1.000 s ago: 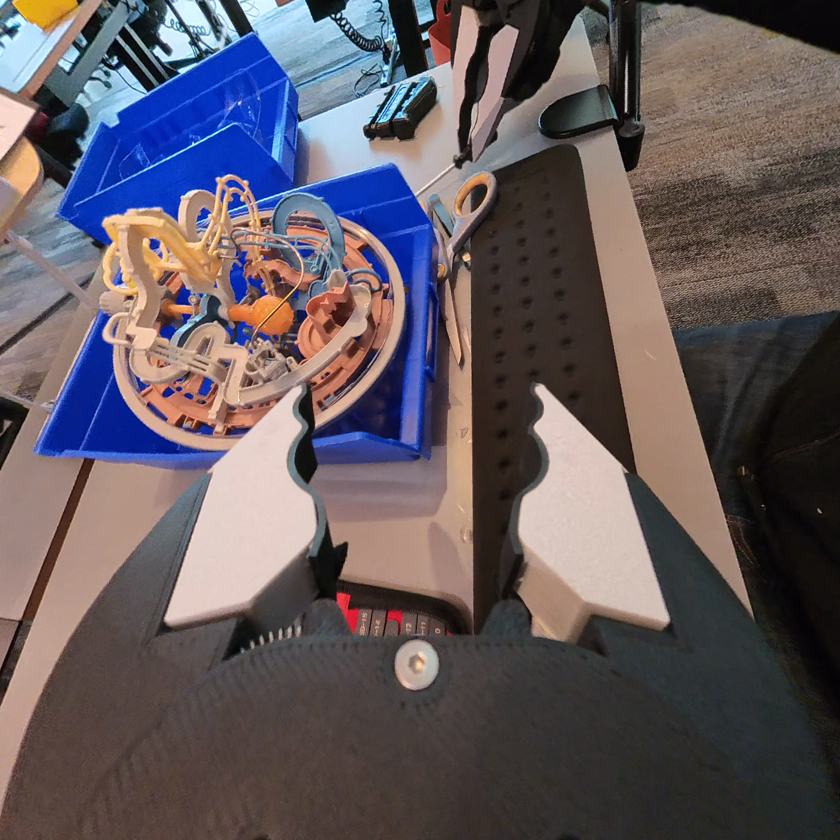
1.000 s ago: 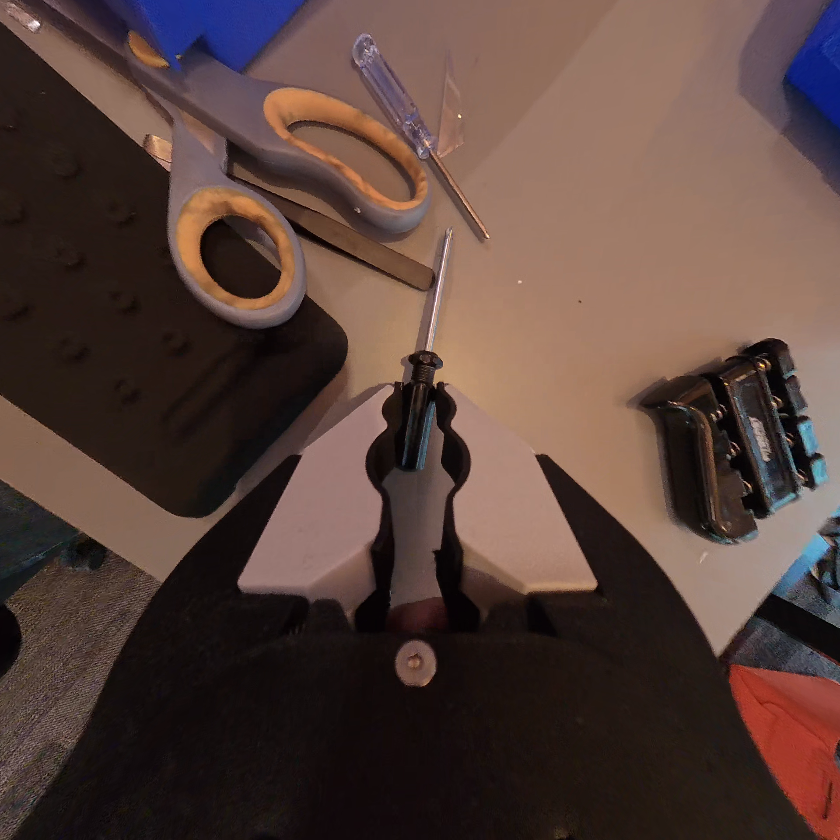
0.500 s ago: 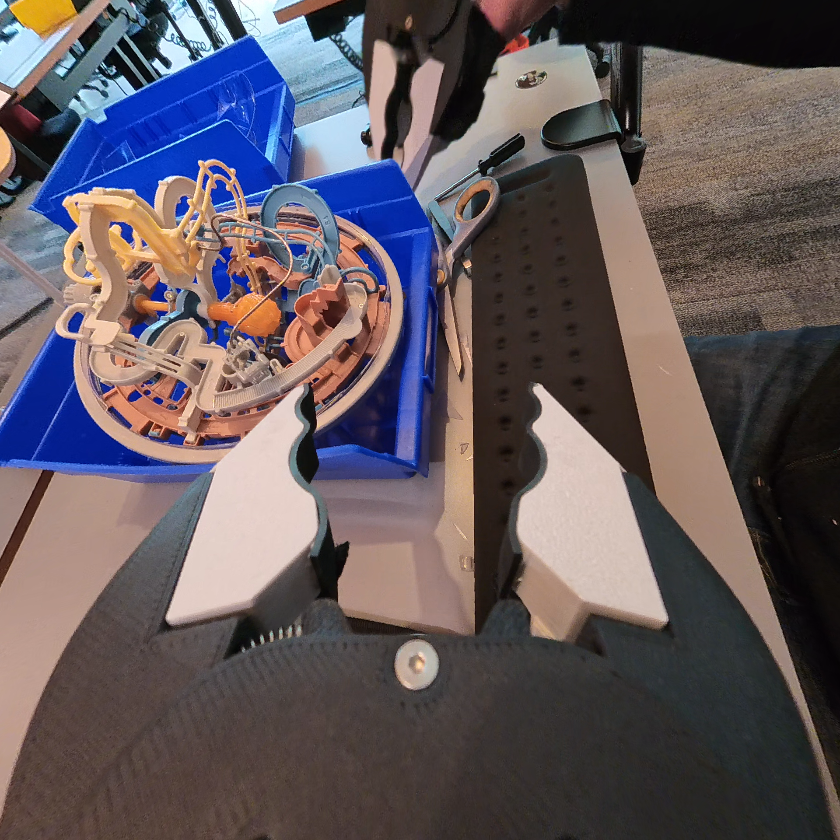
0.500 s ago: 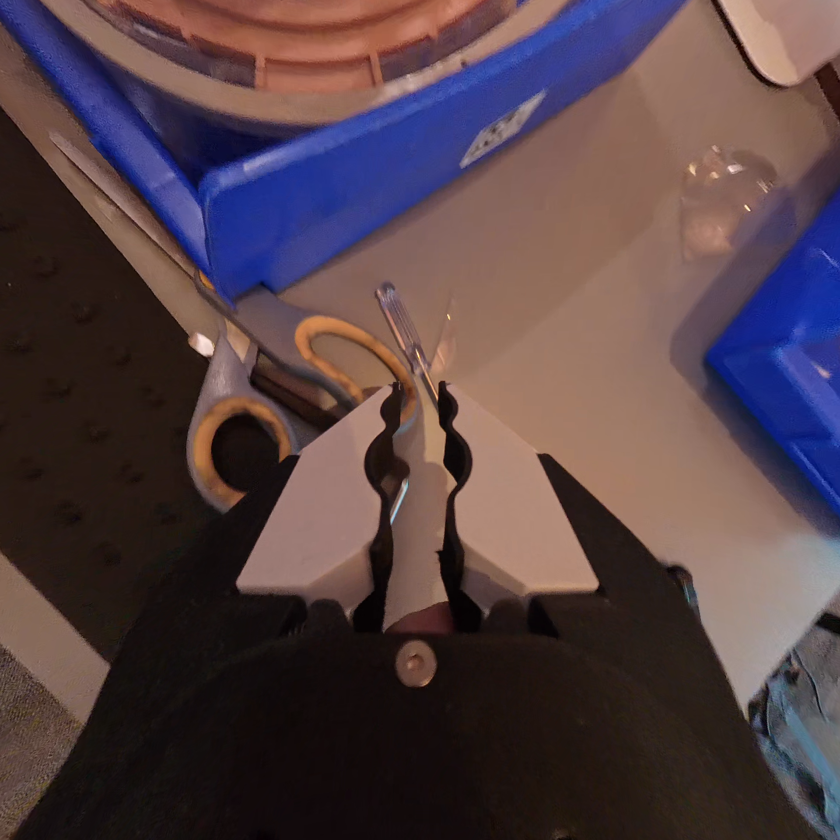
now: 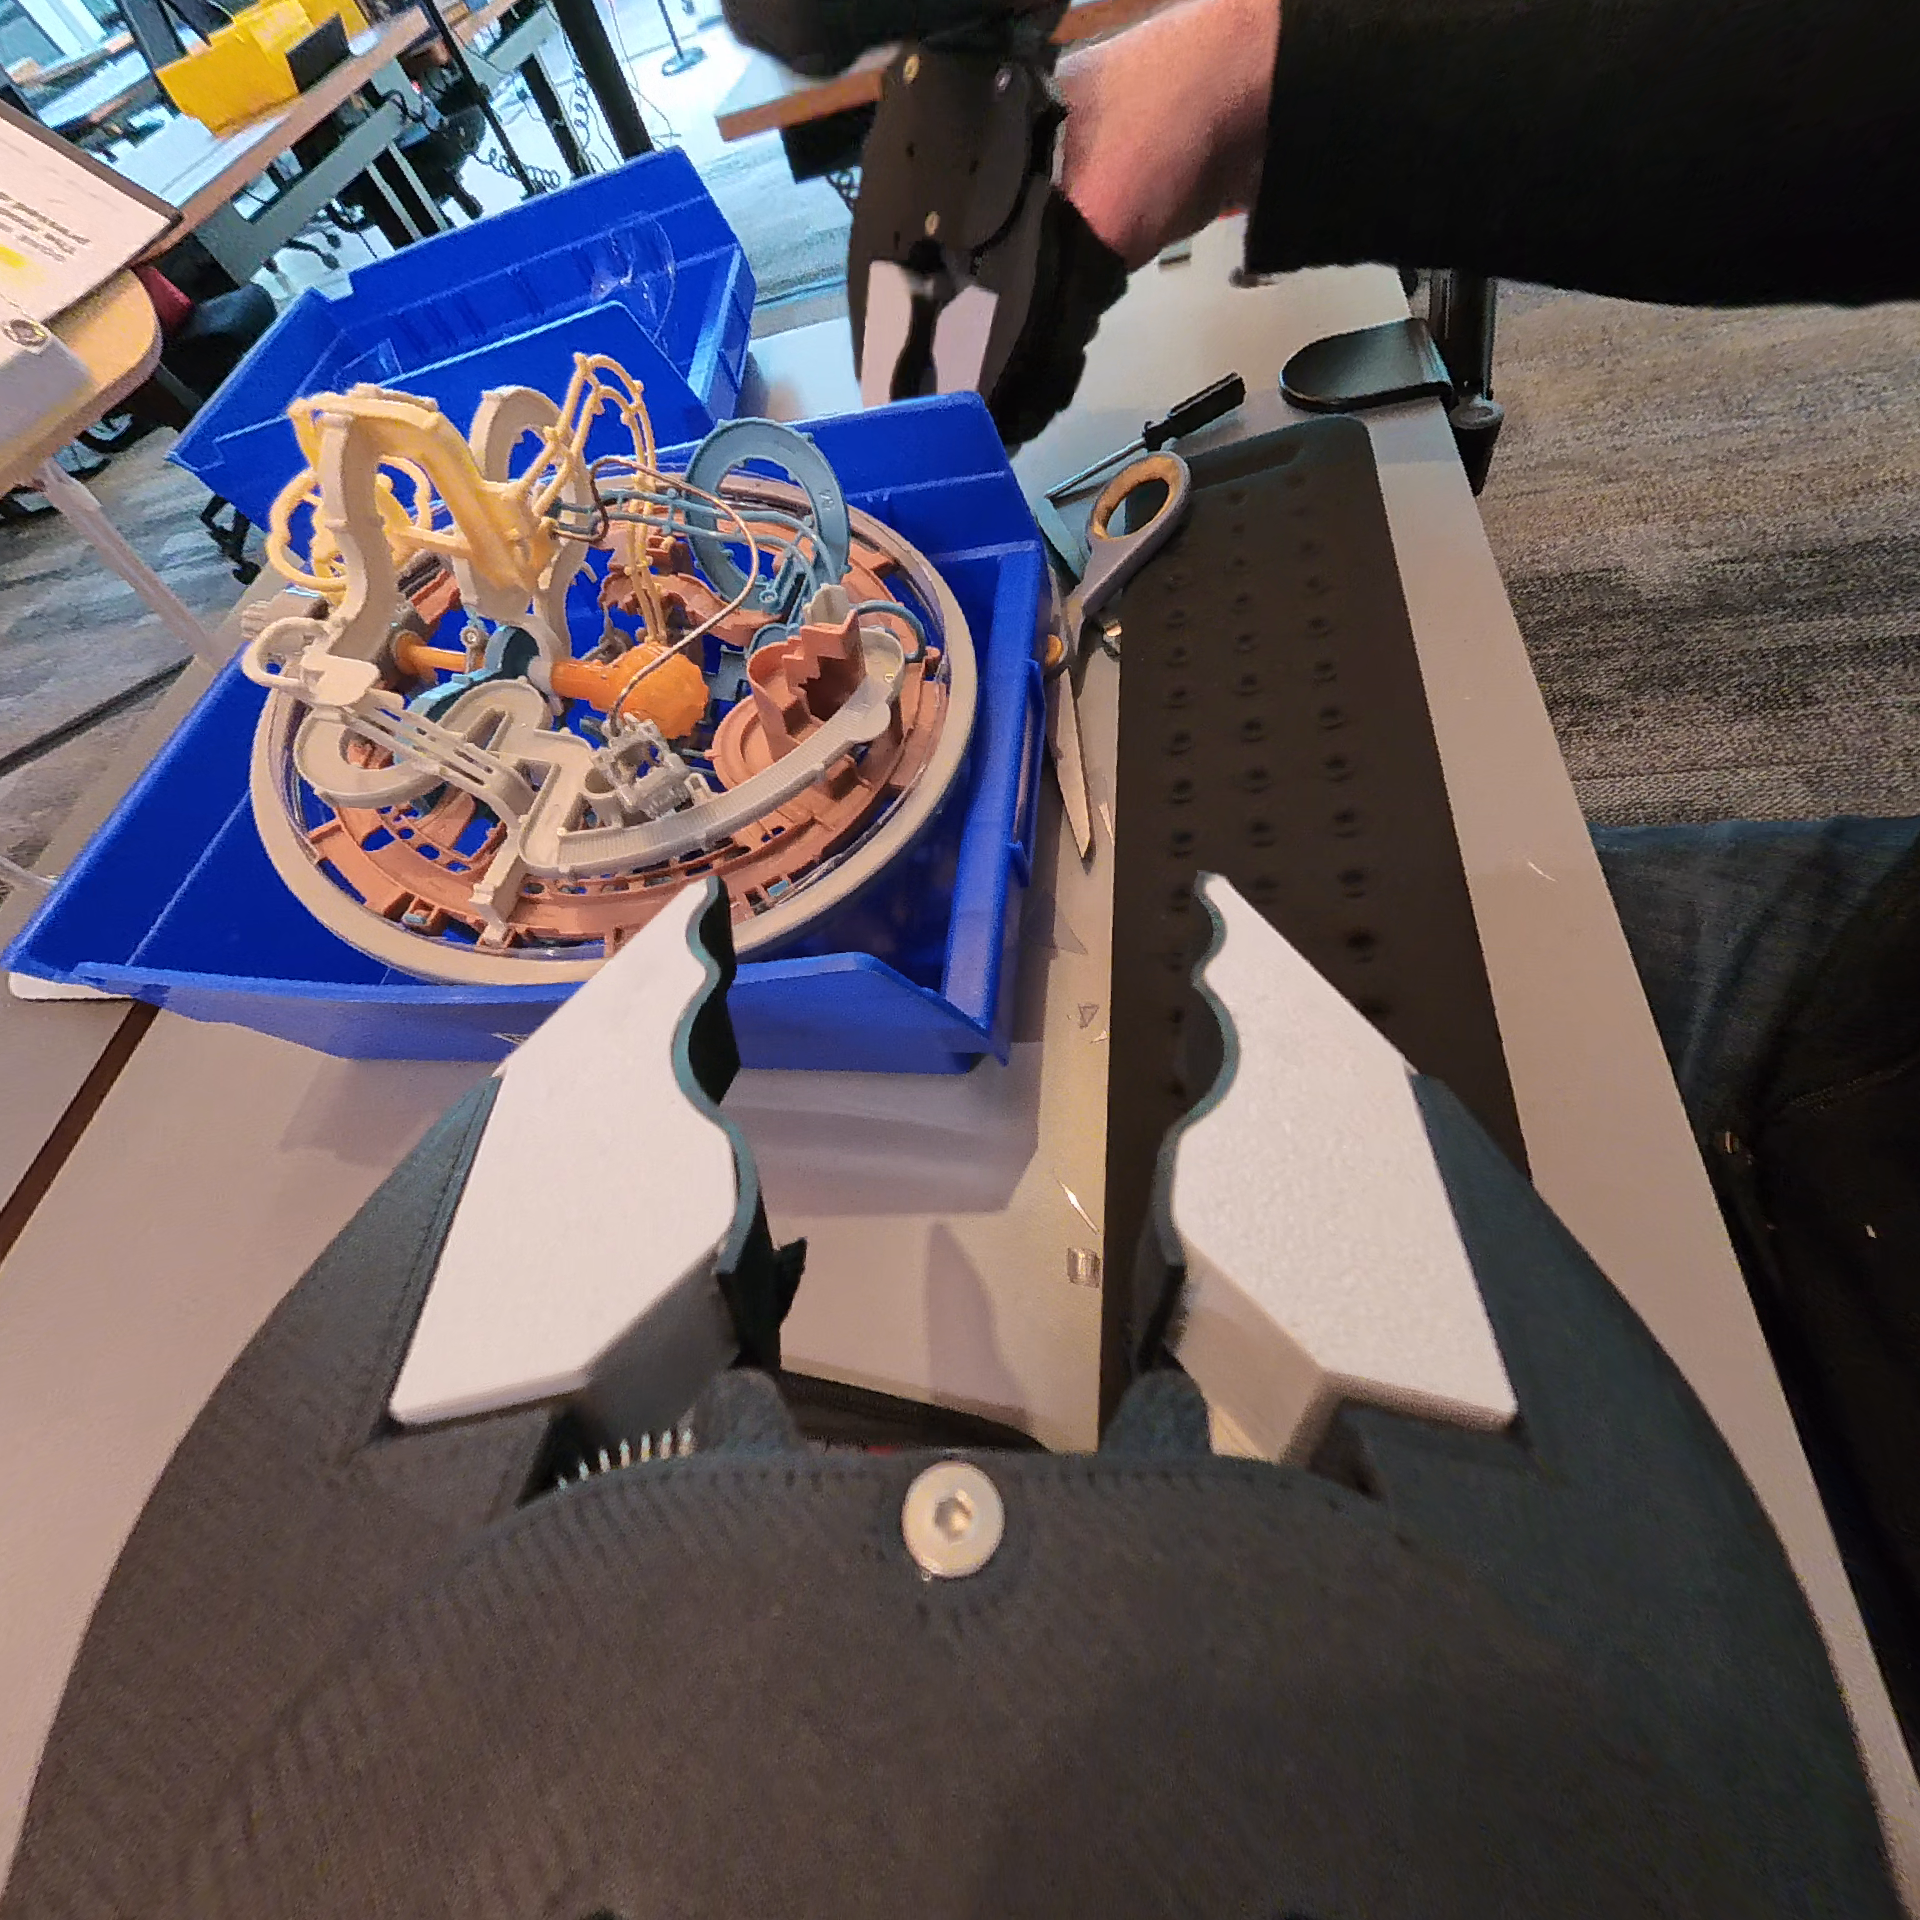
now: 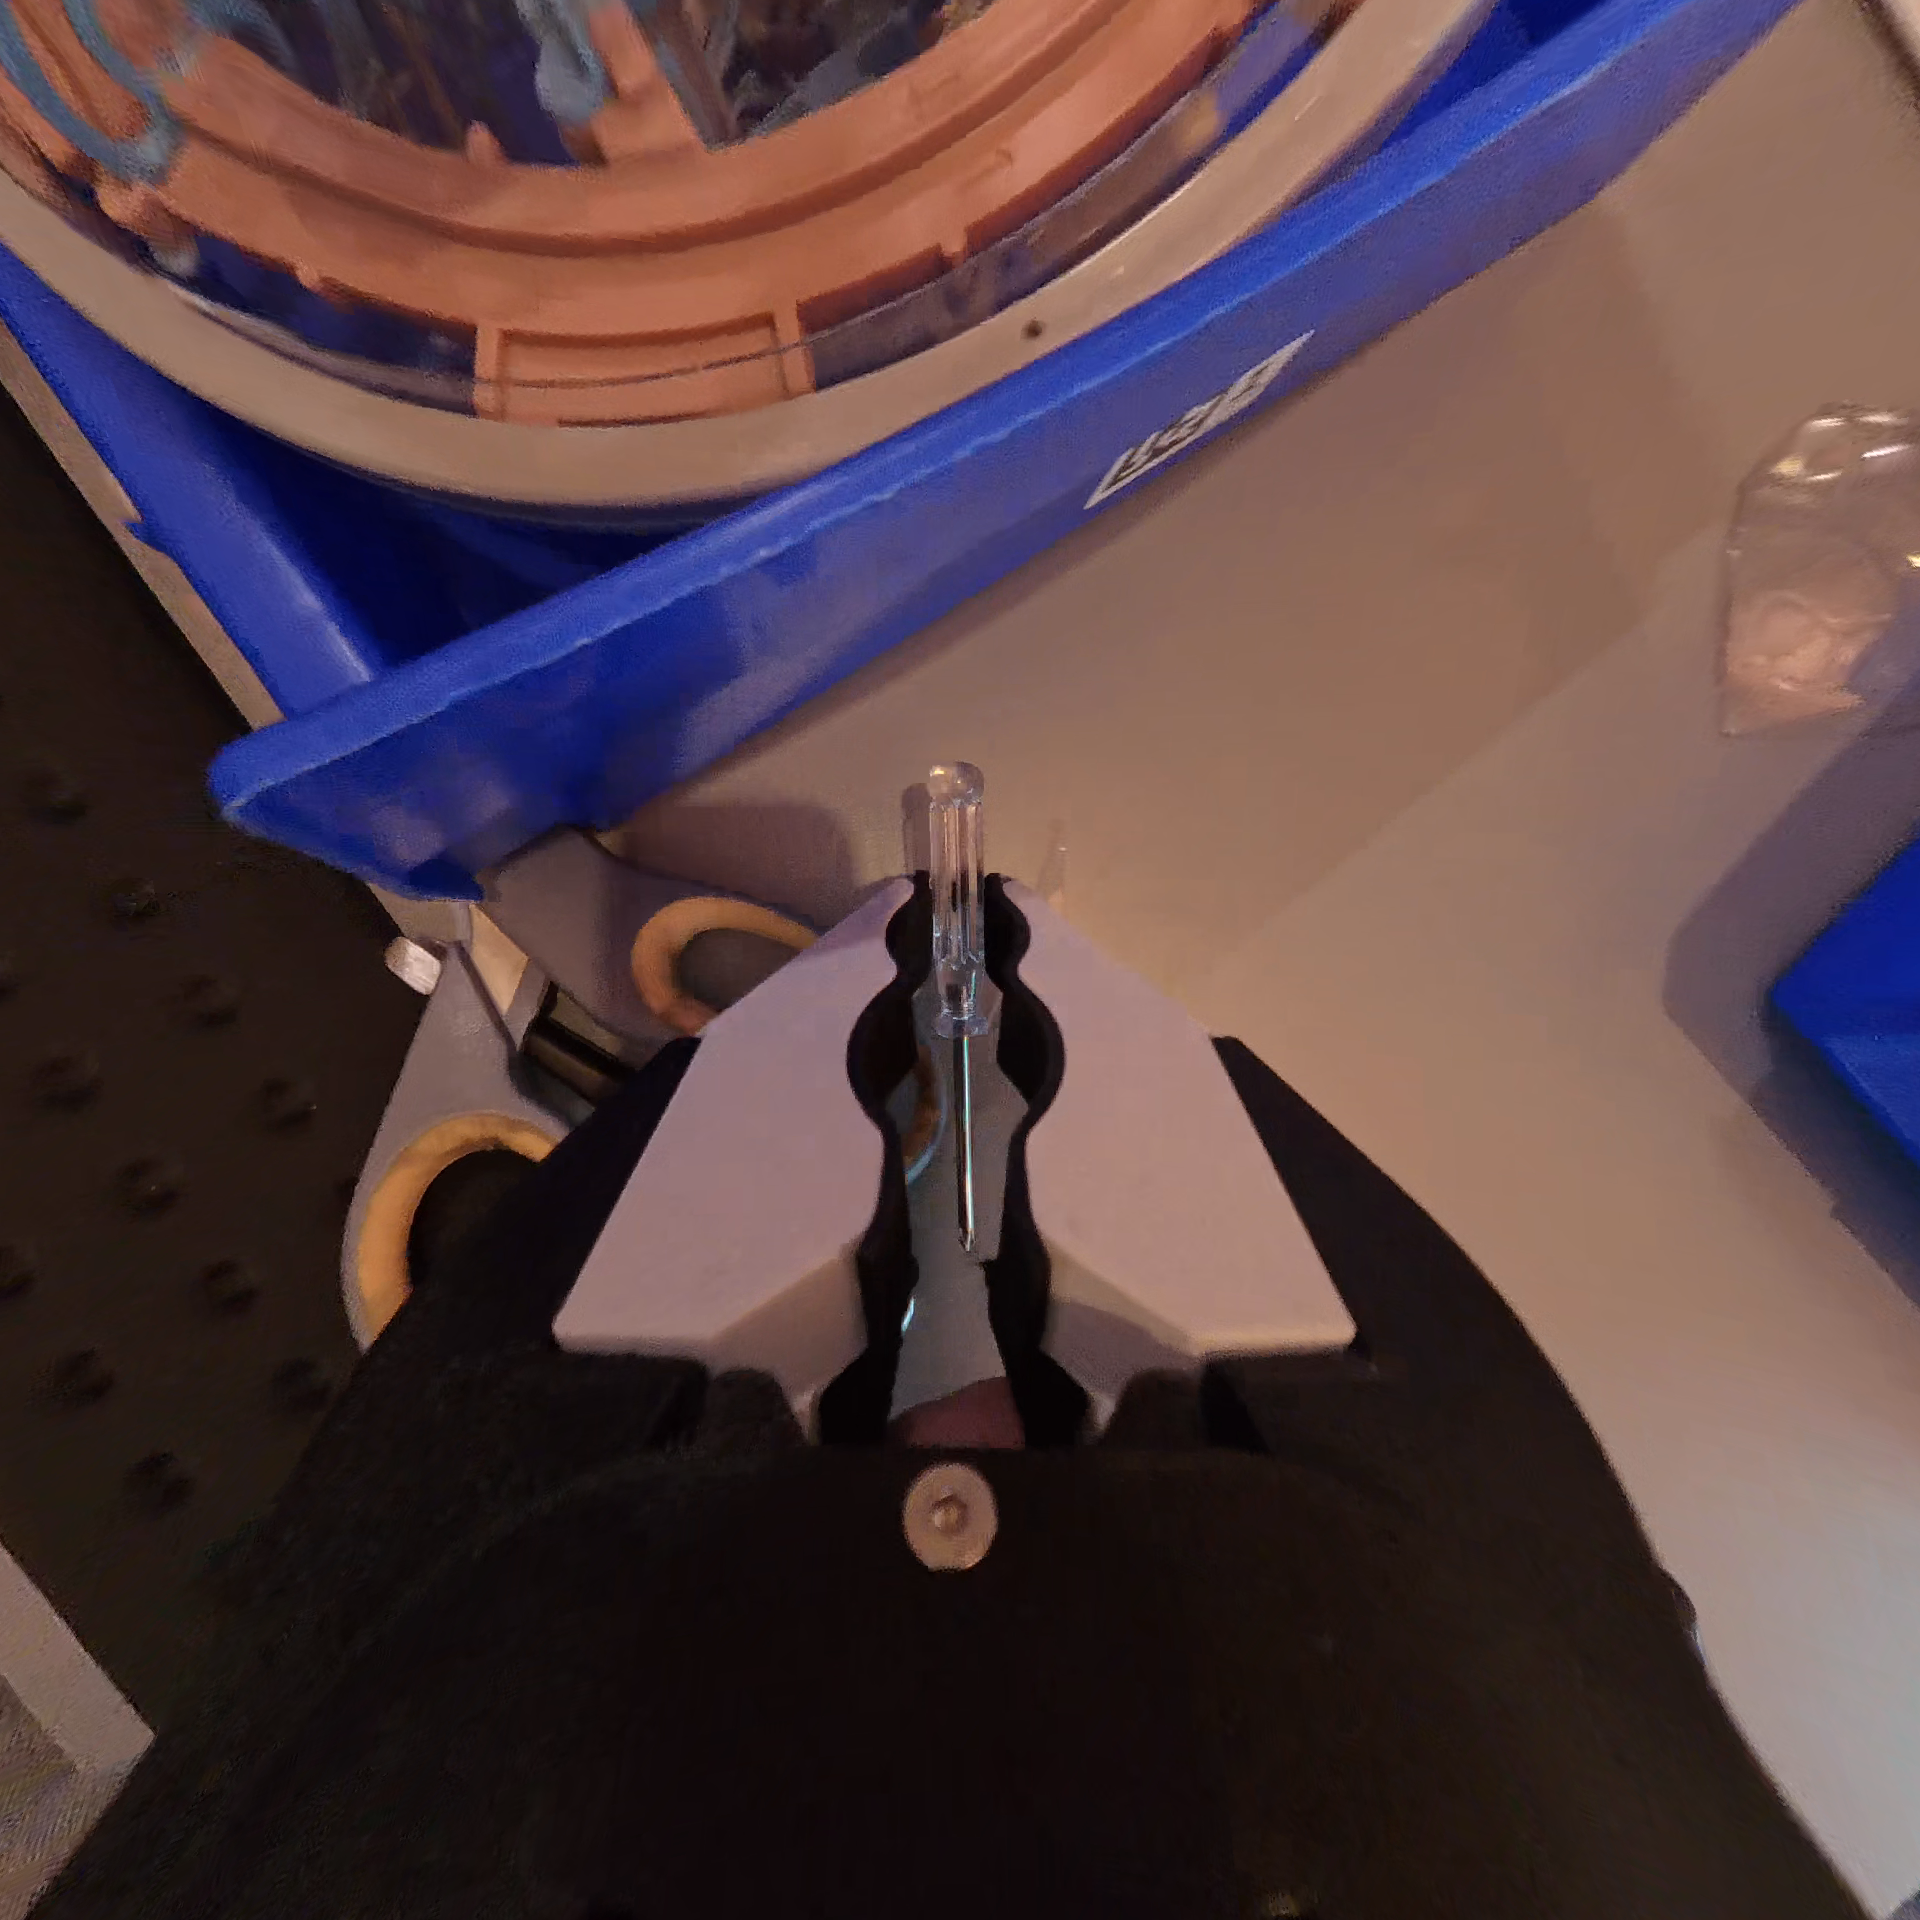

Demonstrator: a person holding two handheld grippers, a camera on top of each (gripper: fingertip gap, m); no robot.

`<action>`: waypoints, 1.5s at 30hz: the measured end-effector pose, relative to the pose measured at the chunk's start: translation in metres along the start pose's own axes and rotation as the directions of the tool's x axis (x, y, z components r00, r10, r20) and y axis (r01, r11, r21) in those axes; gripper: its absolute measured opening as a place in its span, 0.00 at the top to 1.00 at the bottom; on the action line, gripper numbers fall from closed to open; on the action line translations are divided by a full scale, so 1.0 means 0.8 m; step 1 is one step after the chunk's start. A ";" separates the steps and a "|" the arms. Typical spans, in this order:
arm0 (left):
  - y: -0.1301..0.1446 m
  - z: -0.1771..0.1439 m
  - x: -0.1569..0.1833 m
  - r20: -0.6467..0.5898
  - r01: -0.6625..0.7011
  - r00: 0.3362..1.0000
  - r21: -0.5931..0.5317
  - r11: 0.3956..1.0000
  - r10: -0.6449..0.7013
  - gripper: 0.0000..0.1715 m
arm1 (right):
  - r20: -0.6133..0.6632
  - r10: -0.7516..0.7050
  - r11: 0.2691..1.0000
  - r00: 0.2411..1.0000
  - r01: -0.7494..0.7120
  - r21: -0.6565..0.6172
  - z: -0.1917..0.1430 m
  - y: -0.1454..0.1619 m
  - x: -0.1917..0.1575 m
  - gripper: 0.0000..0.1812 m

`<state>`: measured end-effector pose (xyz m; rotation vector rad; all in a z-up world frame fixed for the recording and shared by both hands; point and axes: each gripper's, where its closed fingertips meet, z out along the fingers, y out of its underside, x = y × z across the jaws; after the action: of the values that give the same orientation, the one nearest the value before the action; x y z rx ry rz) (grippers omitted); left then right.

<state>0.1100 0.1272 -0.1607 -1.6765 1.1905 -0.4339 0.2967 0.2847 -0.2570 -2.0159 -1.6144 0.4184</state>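
This looked like a workshop or lab in an open office hall. The grey counter [image 5: 1621, 1039] carried blue parts bins [image 5: 582, 281], a black perforated mat [image 5: 1288, 727], scissors [image 5: 1127, 530] and a small black-handled screwdriver [image 5: 1174, 416]. Behind it, rows of other worktables [image 5: 312, 114] with a yellow bin [image 5: 244, 62] and hanging cables stood on grey carpet [image 5: 1704, 540].

Left view bright, daylit from behind, sharp; right view dim, warm-tinted, bin [image 6: 644, 644] blurred; both bend at edges.
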 end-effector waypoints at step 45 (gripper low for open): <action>-0.092 0.062 0.059 0.132 -0.335 0.934 0.014 0.942 0.331 1.00 | 0.201 0.123 0.641 0.972 -0.232 0.732 -0.154 -0.163 -0.234 0.78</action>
<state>0.2050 0.1140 -0.1302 -1.4125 1.3312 -0.1330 0.2124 0.0994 -0.0970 -1.4923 -1.0187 1.1191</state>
